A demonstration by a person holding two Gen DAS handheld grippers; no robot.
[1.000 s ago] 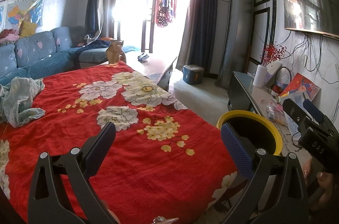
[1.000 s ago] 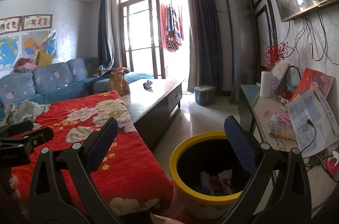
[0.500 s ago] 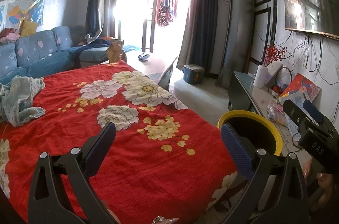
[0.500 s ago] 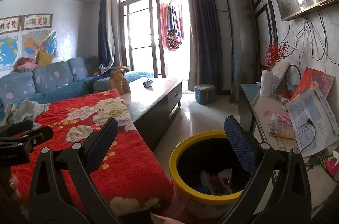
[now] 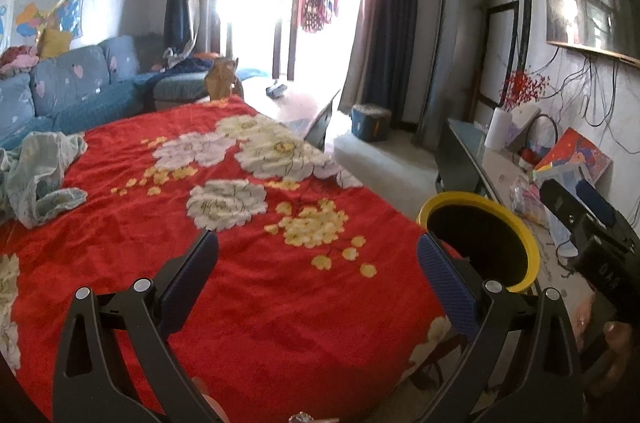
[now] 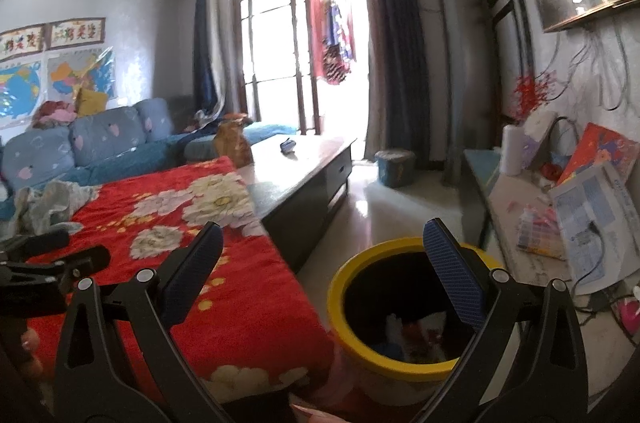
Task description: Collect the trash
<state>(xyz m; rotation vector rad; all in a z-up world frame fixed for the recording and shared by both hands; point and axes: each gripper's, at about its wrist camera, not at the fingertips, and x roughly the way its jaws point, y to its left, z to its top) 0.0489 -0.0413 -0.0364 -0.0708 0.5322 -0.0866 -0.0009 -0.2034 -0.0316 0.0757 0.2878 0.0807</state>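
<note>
Two grippers and one bin head our count.

- We record the left gripper (image 5: pixel 318 261) over the red floral blanket (image 5: pixel 248 287), jaws spread wide with nothing between its blue pads.
- We record the right gripper (image 6: pixel 322 255) to the right of the blanket's edge, jaws likewise spread and empty; its right finger overlaps the bin's mouth in the right wrist view.
- We log the yellow-rimmed trash bin (image 6: pixel 338 303) on the floor just beside the blanket's right edge, near us. Inside we see mixed scraps (image 6: pixel 416 337) in white, red and blue; what they are, we cannot tell.
- In the left wrist view we see the same bin (image 5: pixel 524 243) at the near right, its inside dark.
- We note a crumpled pale blue-grey cloth (image 5: pixel 44 171) lying on the blanket's left side, well apart from both grippers.
- We list a dark low table (image 6: pixel 304 183) beyond the blanket, with a small dark object (image 6: pixel 287 145) on top and an orange cat (image 6: pixel 234 143) sitting at its far left corner.
- We list a blue sofa (image 6: pixel 104 143) along the left wall, maps (image 6: pixel 52 83) above it.
- We list a side shelf (image 6: pixel 516 219) at the right bearing papers, a white roll (image 6: pixel 513 151) and red flowers (image 6: pixel 530 95).
- We list a small blue container (image 6: pixel 394 167) on the floor by the far curtains.
</note>
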